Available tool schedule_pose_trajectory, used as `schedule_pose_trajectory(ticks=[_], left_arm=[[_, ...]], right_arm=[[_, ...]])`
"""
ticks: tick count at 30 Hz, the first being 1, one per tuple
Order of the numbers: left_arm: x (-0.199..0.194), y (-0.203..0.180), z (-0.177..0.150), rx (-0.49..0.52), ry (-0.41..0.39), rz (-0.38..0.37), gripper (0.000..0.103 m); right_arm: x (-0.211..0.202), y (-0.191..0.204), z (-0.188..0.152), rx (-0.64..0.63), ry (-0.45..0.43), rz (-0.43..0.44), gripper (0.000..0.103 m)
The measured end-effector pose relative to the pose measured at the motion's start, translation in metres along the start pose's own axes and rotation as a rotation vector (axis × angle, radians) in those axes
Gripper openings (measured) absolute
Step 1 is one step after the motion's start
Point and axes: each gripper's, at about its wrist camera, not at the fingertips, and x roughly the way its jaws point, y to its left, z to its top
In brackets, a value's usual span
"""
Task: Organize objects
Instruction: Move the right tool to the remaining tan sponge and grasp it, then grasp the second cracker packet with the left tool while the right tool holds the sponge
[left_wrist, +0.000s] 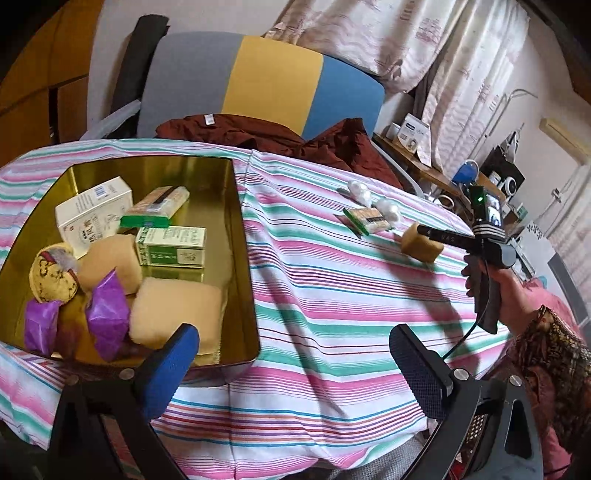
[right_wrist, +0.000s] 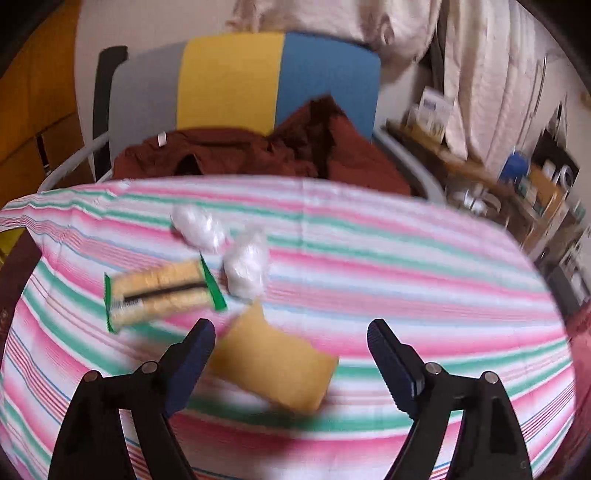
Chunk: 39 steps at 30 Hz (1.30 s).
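On the striped pink, green and white cloth of the counter (right_wrist: 406, 266) lies a tan, soft-looking rectangular sponge block (right_wrist: 275, 363), slightly tilted, its corners rounded. Just beyond the sponge sits a flat biscuit packet with green ends and a dark stripe (right_wrist: 162, 293), and beside that two crinkly white plastic-wrapped lumps (right_wrist: 245, 267), one touching the packet's far end. Well left of the sponge stands a shiny gold rectangular metal tin (left_wrist: 243, 236), already filled with a white carton (left_wrist: 92, 210), a green-and-white box (left_wrist: 171, 246), a second green-ended packet (left_wrist: 157, 210), more tan sponge blocks (left_wrist: 175, 314), purple foil-wrapped pieces (left_wrist: 107, 317) and a round patterned ball (left_wrist: 53, 277). Behind the counter a dark red garment (right_wrist: 258, 151) is heaped on a chair with a grey, yellow and blue back (right_wrist: 236, 81).

The right gripper (right_wrist: 291, 354) hangs over the sponge, its fingers spread wide on either side and gripping nothing; the view is blurred. The left gripper (left_wrist: 295, 365) hovers by the tin's near edge, fingers wide apart and empty.
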Motion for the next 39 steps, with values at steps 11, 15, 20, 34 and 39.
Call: schedule_pose_trajectory(ticks=[11, 15, 20, 34, 39], left_arm=[[0.026, -0.033, 0.026, 0.081, 0.018, 0.014, 0.103], [0.051, -0.056, 0.047, 0.168, 0.017, 0.009, 0.103], [0.095, -0.077, 0.076, 0.240, 0.065, 0.014, 0.103], [0.183, -0.110, 0.108, 0.365, 0.152, 0.036, 0.103], [0.220, -0.123, 0.117, 0.437, 0.166, 0.033, 0.103]], right_arm=[[-0.020, 0.003, -0.043, 0.214, -0.173, 0.011, 0.039], [-0.019, -0.006, -0.053, 0.319, -0.190, 0.056, 0.037], [-0.027, -0.006, -0.053, 0.253, -0.181, 0.102, 0.054], [-0.015, -0.005, -0.057, 0.191, -0.185, 0.081, 0.031], [-0.027, 0.005, -0.062, 0.164, -0.250, 0.029, 0.028]])
